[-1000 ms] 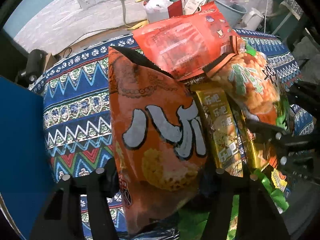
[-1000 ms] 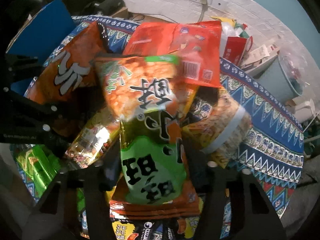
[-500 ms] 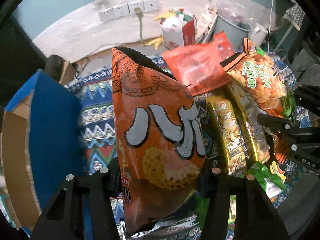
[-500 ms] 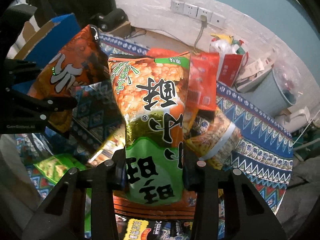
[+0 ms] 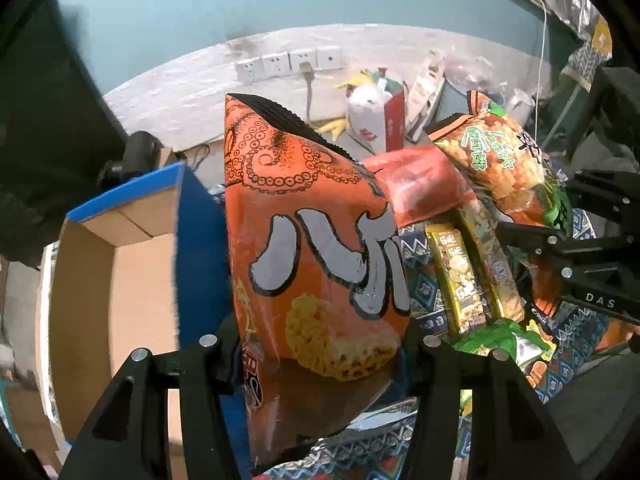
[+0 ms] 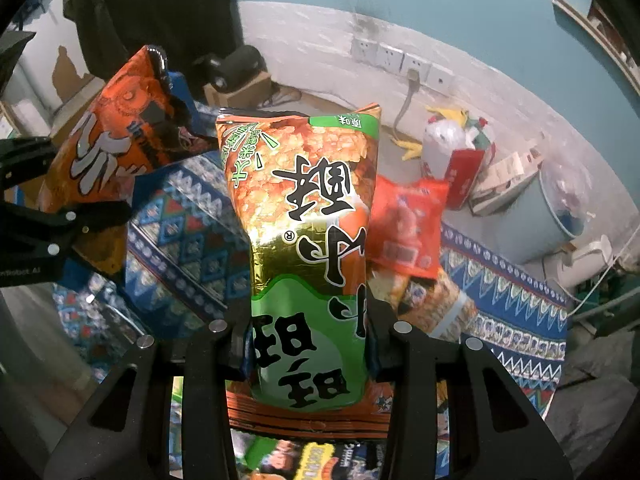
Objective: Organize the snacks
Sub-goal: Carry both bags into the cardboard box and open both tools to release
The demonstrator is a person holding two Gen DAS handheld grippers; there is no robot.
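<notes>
My left gripper is shut on an orange snack bag with an octopus print and holds it upright above the table; the bag also shows in the right wrist view. My right gripper is shut on a green and orange rice cracker bag, lifted upright; it also shows in the left wrist view. A red snack bag, gold snack packs and a green packet lie on the patterned tablecloth.
An open cardboard box with blue outer sides stands to the left of the orange bag. A wall with sockets, a red and white bag and a grey bin lie beyond the table.
Both grippers have lifted their bags higher off the table. The left view has swung left, so the open cardboard box now shows more fully.
</notes>
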